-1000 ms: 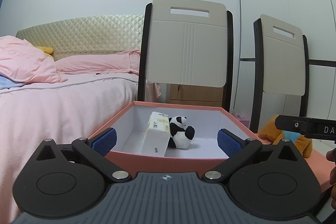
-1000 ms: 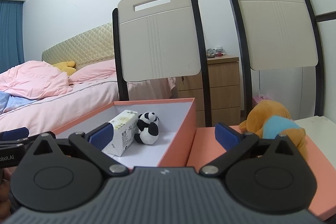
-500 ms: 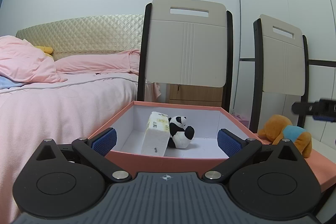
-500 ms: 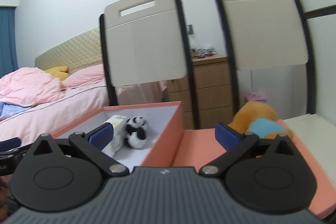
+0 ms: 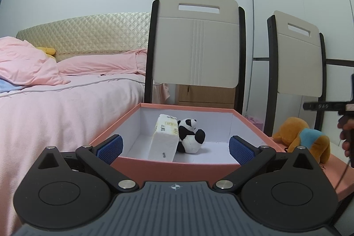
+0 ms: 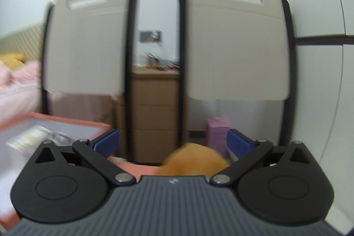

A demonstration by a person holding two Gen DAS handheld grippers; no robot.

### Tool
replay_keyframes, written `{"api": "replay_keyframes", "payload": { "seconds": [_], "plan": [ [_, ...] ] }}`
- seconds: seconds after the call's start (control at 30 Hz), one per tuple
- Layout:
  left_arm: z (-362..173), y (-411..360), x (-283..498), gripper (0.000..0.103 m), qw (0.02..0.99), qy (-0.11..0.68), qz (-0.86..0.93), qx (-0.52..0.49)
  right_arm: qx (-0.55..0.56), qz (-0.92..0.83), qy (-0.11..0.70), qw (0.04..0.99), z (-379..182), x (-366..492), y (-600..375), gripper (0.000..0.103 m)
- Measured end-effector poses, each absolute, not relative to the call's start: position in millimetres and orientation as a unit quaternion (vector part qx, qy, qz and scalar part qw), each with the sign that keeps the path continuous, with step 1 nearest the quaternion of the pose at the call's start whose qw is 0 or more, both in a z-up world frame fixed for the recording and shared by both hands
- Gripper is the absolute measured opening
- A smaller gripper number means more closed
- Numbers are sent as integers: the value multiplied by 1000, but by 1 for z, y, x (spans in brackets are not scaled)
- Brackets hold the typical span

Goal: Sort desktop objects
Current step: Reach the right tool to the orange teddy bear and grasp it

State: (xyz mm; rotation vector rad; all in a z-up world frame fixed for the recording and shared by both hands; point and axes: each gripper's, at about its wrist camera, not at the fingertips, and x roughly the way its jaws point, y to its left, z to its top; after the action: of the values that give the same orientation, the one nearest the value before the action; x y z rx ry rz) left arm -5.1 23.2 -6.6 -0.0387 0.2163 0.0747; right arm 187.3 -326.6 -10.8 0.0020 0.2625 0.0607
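Note:
A coral box (image 5: 168, 166) with white inside holds a white tissue pack (image 5: 164, 138) and a panda plush (image 5: 190, 136) side by side. My left gripper (image 5: 176, 147) is open and empty at the box's near wall. An orange plush with a blue shirt (image 5: 303, 138) lies on the coral lid (image 5: 331, 176) to the right of the box. My right gripper (image 6: 172, 144) is open and empty, right above and behind that orange plush (image 6: 192, 160). The right wrist view is blurred. The right gripper also shows at the right edge of the left wrist view (image 5: 325, 106).
Two beige chairs (image 5: 197, 43) (image 5: 298, 59) stand behind the desk. A bed with pink bedding (image 5: 55, 98) is at the left. A wooden drawer cabinet (image 6: 154, 116) stands between the chairs, with a pink box (image 6: 218, 132) on the floor beside it.
My right gripper has swung right and forward, from facing the box to over the orange plush. The left gripper has not moved.

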Motion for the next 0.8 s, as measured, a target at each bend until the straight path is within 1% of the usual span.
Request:
{"api": "replay_keyframes", "payload": {
  "seconds": [0.17,0.43,0.5,0.53,0.67,0.8],
  "plan": [
    [-7,24,-3,103,993,110,40,-17,69,19,220,973,-43,215,-354,103],
    [-7,24,-4,103,993,112,41,-19,-6,28,279,960,-68,220,-338,102],
    [-7,23,-5,103,993,111,41,-16,-17,19,285,958,-71,221,-337,92],
    [-7,23,-5,103,993,111,41,-15,-24,8,281,959,-71,220,-337,76],
    [-6,22,-7,103,993,109,41,-14,-5,9,271,963,-63,216,-344,67],
    [-6,22,-7,103,993,109,36,-20,15,23,237,971,-38,198,-342,66]
  ]
}}
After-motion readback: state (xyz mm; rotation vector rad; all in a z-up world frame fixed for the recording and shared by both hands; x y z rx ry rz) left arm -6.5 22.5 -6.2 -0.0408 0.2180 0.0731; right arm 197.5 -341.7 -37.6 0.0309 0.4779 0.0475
